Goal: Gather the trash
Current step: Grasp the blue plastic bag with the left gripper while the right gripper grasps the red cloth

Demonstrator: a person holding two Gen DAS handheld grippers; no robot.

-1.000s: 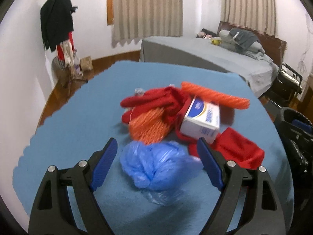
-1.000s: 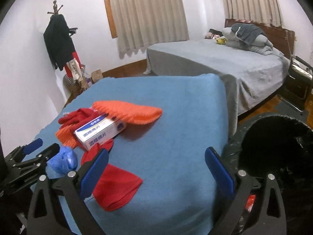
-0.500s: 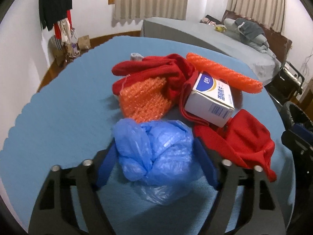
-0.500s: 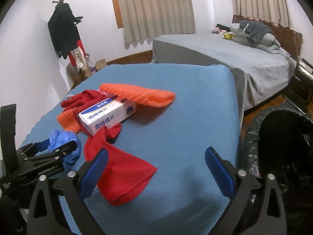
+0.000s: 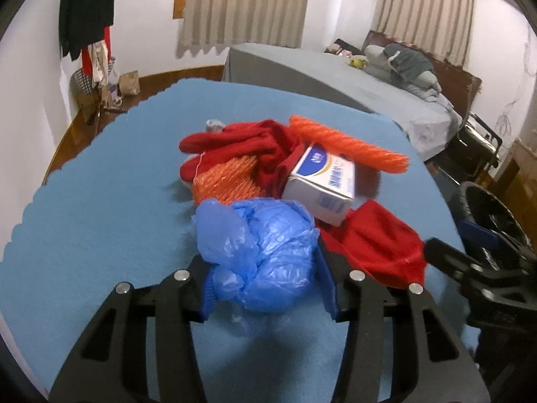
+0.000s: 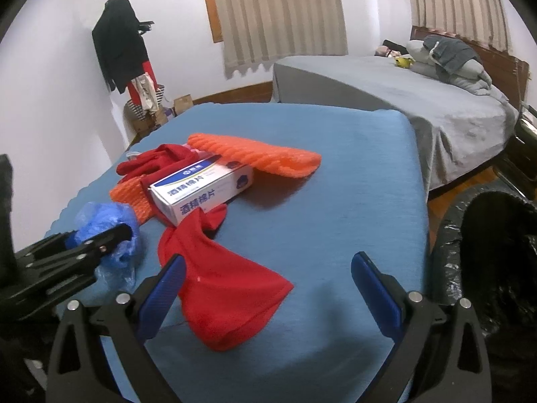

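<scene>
Bare blue tabletop (image 6: pixel 335 208) right of the pile; red cloth (image 6: pixel 221 288) just before the right fingers (image 6: pixel 376 290)

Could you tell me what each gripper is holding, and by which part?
Left gripper clamps the crumpled blue plastic bag across its bunched middle; right gripper holds nothing.

White walls (image 6: pixel 50 84), 2 beige curtains (image 6: pixel 278 13), a grey bed (image 6: pixel 419 100), wooden floor (image 5: pixel 161 84).

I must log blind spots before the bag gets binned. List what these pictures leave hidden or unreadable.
- Blue plastic bag: its contents, both views, crumpled opaque film.
- Bin: its inside, right wrist view, black liner and frame edge.
- White box: small print, left wrist view, blurred.
- Red cloth: whatever lies beneath.
</scene>
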